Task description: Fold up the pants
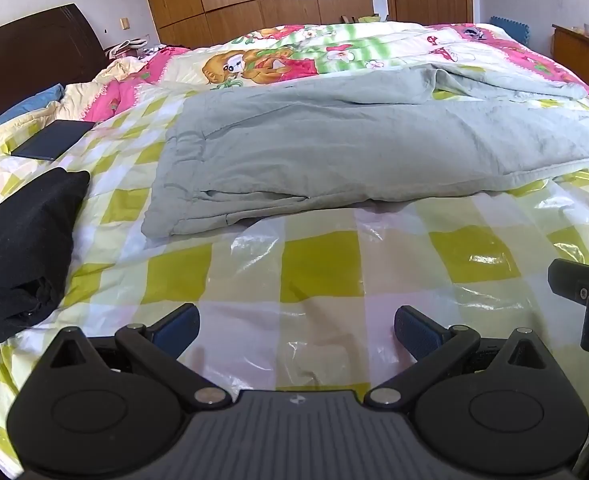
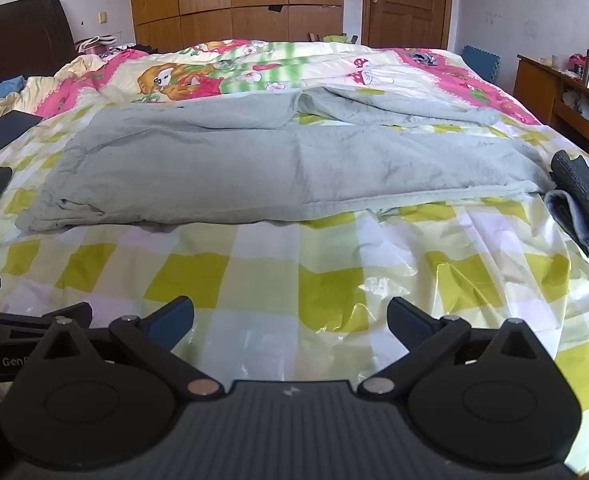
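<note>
Pants [image 1: 334, 144] spread flat, black bundle [image 1: 22, 252] beside, possibly clothing

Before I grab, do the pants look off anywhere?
Yes. The pants are not flat: the far leg splays away from the near one at the right, with rumpled folds near the middle. Both grippers hang open, clear of them.

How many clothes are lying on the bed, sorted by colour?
Pale green: 1, the pants spread flat across the checked cover.
Black: 1, a folded garment at the left.
Dark grey: 1, a rolled piece at the right.
Blue-grey: 1, a folded piece under that roll.
Total: 4
</note>
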`<state>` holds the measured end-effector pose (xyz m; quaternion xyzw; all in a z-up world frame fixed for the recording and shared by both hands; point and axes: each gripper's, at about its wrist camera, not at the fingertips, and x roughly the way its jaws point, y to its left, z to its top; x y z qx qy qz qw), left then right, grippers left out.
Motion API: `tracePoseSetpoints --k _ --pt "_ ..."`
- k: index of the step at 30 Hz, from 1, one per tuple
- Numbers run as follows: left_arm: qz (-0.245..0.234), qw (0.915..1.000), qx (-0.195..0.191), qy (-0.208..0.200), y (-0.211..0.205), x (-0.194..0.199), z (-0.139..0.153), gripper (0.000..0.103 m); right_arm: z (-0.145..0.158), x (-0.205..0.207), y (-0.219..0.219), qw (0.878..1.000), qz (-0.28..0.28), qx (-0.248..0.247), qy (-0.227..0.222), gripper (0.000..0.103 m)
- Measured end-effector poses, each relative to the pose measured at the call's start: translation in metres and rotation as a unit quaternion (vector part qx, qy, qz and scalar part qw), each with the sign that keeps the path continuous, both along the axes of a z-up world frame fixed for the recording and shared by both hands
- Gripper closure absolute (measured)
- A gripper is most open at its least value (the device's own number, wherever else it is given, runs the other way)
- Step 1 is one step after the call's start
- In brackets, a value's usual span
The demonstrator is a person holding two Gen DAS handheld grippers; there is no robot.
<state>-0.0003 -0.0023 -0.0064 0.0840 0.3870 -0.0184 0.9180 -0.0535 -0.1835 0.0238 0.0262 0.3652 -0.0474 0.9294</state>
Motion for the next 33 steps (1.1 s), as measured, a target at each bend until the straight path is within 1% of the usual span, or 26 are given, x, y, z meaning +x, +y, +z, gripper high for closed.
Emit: tracePoseSetpoints --k 4,13,33 --pt "-0.001 1.0 -0.004 0.003 0.0018 0.0003 -0.0001 0.0 -0.0061 -0.0008 0.0006 1.0 0.001 -0.002 0.0 0.001" --pt "0.0 0.9999 -0.012 0.006 0.0032 0.0011 -0.0003 0.0 -0.0042 0.0003 0.0026 1.0 0.005 -0.008 0.006 0.001" --pt "-0.007 0.9999 -0.015 0.006 -0.0008 0.0004 0.001 0.0 -0.004 0.0009 0.0008 1.0 0.005 -0.005 0.006 0.001"
